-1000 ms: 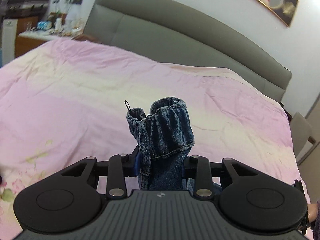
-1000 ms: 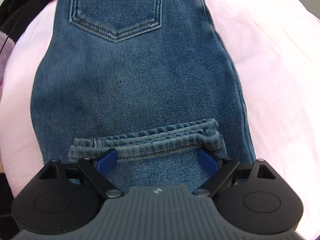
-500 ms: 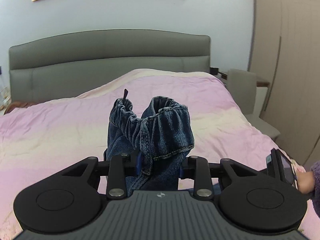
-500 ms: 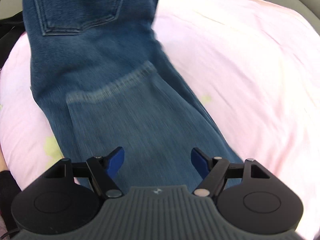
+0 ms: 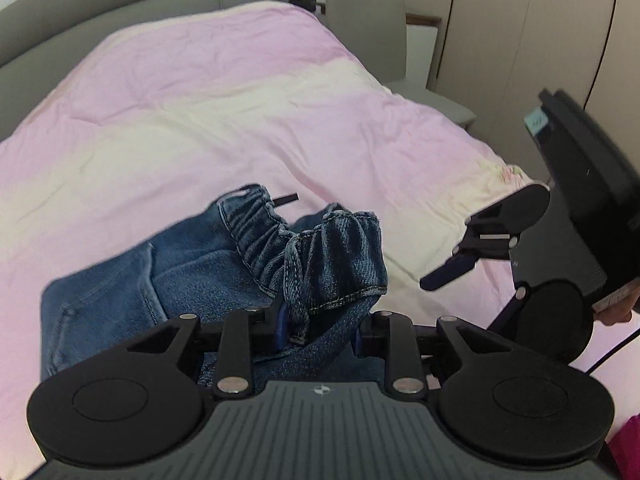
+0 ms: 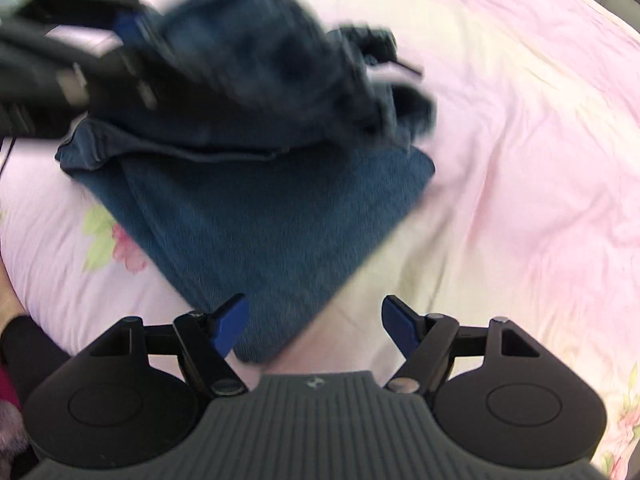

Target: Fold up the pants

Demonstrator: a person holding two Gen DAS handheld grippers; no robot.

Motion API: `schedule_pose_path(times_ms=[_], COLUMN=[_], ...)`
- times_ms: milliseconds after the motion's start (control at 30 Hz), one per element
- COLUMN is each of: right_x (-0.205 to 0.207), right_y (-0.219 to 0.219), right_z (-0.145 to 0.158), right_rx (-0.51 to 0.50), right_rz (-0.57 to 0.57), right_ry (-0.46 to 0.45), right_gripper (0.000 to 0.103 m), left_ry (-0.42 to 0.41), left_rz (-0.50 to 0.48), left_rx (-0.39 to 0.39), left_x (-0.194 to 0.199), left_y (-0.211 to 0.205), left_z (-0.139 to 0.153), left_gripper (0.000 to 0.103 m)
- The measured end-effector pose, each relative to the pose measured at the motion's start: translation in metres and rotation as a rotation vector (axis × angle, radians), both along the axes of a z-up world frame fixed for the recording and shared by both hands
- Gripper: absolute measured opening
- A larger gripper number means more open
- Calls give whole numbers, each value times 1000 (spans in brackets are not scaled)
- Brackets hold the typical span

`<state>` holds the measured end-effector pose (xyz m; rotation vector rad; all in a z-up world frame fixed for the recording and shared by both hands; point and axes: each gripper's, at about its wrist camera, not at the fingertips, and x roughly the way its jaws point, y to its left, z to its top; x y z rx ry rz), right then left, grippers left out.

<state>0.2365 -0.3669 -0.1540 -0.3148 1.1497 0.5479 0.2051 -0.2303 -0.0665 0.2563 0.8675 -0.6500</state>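
Blue jeans (image 5: pixel 180 272) lie partly folded on the bed. My left gripper (image 5: pixel 320 328) holds the bunched elastic waistband (image 5: pixel 332 256); its jaws are closing with the denim pressed between the pads. In the right wrist view that left gripper (image 6: pixel 132 28) is a blur at the top left, carrying the waistband end over the flat lower layer of the jeans (image 6: pixel 260 232). My right gripper (image 6: pixel 314 320) hovers open above the near corner of that layer, gripping nothing. A finger (image 5: pixel 446 274) of it shows at the right of the left wrist view.
A pink and cream floral duvet (image 5: pixel 240 100) covers the bed. The grey headboard (image 5: pixel 120 12) is at the back left, a grey chair (image 5: pixel 368 32) and wardrobe doors (image 5: pixel 520 40) at the right. A person's dark sleeve (image 6: pixel 24 352) is at the bed's edge.
My left gripper has swung across the bed with the waistband and come down over the jeans. My right gripper has drawn back from the hem to the fold's near corner, still open.
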Motion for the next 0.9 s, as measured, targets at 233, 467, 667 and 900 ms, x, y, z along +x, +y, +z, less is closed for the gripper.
schedule_pose_path(times_ms=[233, 467, 667, 900], right_x=[-12, -18, -12, 31], right_y=[-8, -3, 14, 37], right_z=[6, 43, 71, 61], right_rx=[-47, -50, 81, 161], right_rz=[-26, -37, -95, -238], right_ry=[4, -30, -62, -22], right_gripper=[70, 71, 71, 60], left_ry=[160, 160, 37, 20], left_rz=[-30, -58, -6, 125], left_rx=[-66, -144, 0, 221], left_x=[6, -8, -30, -38], left_y=[7, 44, 109, 189], left_z=[-31, -7, 0, -32], left_gripper=[59, 77, 81, 81])
